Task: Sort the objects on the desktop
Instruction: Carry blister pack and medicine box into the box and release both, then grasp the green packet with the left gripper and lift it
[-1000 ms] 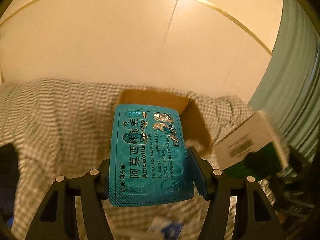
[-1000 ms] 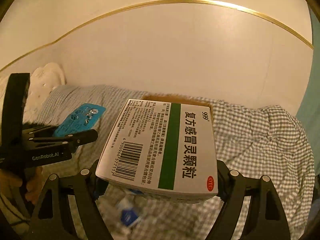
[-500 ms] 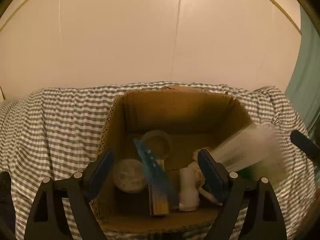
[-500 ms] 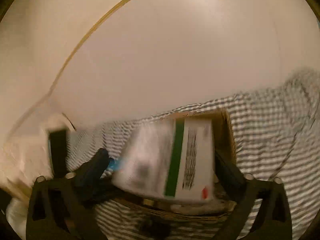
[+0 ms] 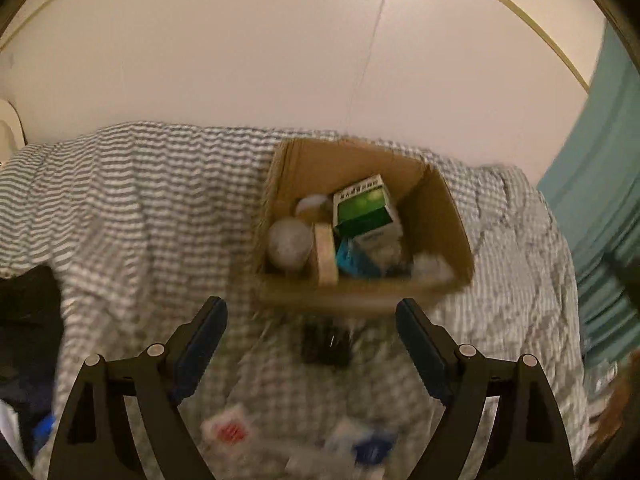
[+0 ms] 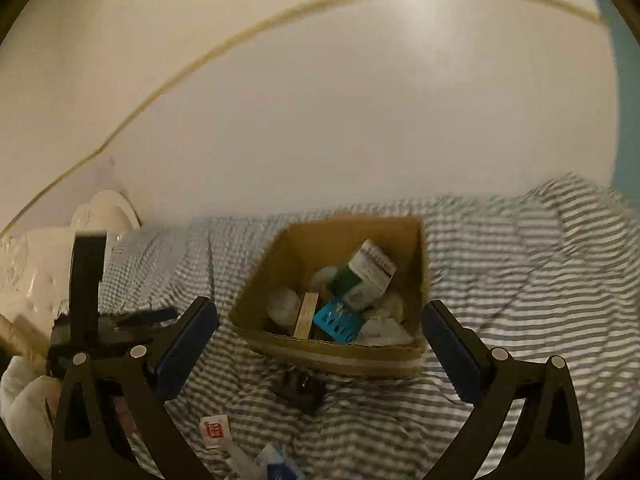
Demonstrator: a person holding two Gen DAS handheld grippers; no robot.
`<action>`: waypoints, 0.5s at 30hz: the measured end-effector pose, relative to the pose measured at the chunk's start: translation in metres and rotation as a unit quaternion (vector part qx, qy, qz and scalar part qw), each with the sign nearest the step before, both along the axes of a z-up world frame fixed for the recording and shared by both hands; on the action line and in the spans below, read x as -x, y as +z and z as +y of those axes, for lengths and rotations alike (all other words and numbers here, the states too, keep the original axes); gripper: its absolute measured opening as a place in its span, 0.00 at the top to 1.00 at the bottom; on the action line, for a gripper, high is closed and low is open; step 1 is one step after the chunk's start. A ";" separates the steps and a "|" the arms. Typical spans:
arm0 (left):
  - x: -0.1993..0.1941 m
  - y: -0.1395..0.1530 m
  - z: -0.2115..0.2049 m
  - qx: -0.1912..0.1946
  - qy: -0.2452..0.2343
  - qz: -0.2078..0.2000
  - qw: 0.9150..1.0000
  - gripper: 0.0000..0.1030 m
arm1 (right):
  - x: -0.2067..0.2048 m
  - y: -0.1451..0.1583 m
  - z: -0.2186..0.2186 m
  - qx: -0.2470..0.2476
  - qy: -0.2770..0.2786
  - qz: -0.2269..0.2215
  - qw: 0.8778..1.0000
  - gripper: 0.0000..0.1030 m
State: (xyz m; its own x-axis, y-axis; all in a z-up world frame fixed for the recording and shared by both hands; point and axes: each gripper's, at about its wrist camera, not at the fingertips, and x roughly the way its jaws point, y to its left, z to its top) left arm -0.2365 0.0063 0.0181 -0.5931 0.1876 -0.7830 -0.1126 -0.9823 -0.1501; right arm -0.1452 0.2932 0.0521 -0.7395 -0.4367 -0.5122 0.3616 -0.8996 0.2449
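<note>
blue-padded, your left gripper (image 5: 311, 330) and right gripper (image 6: 320, 332) both stand spread wide with nothing between the fingers, each hovering near the front of the cardboard box (image 6: 416, 272). inside the box the green-and-white medicine carton (image 6: 370, 276) lies tilted above the teal blister pack (image 6: 336, 318). a small red-and-white sachet (image 6: 214, 430) rests on the checked cloth (image 6: 520, 280).

Grey-white checked cloth (image 5: 152, 208), brown box (image 5: 452, 224), teal blister pack (image 6: 338, 318)
</note>
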 end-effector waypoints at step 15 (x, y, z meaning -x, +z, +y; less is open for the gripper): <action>-0.166 -0.088 -0.018 -0.050 -0.077 -0.093 0.991 0.13 | -0.171 -0.024 -0.016 -0.052 0.040 -0.038 0.997 0.00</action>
